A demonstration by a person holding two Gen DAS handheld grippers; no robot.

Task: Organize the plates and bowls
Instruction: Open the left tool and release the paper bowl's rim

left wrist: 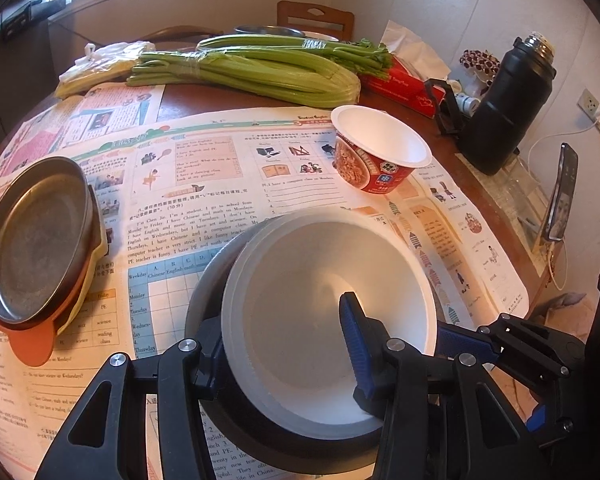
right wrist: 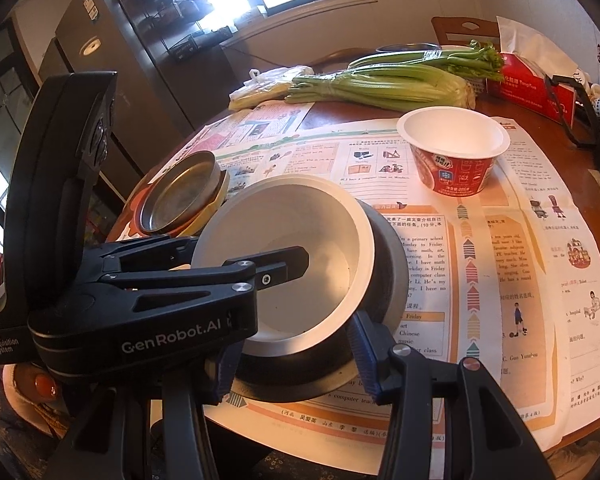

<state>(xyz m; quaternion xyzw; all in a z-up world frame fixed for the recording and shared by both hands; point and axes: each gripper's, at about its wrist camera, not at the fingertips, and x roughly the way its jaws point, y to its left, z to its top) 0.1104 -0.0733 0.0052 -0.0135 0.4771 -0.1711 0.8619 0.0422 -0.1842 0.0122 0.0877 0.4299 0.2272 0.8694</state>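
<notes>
White bowl [left wrist: 320, 312] nested in steel bowl [right wrist: 388, 256], both tongs clamped.
I had the left tongs [left wrist: 284, 356] pinching the white bowl's near rim, one finger inside, and the right tongs [right wrist: 296, 360] gripping the steel bowl's rim, low over the newspaper [left wrist: 220, 184] on the table [right wrist: 540, 120]. Stacked plates [left wrist: 36, 240] sat left, a red noodle cup [left wrist: 380, 152] behind, celery [left wrist: 252, 72] further back.

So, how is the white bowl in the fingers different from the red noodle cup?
The white bowl is plain; the red noodle cup has printed red sides. The white bowl sits nested in a metal bowl, gripped by the left gripper, while the noodle cup stands alone on the newspaper. Both are white inside and empty.
</notes>
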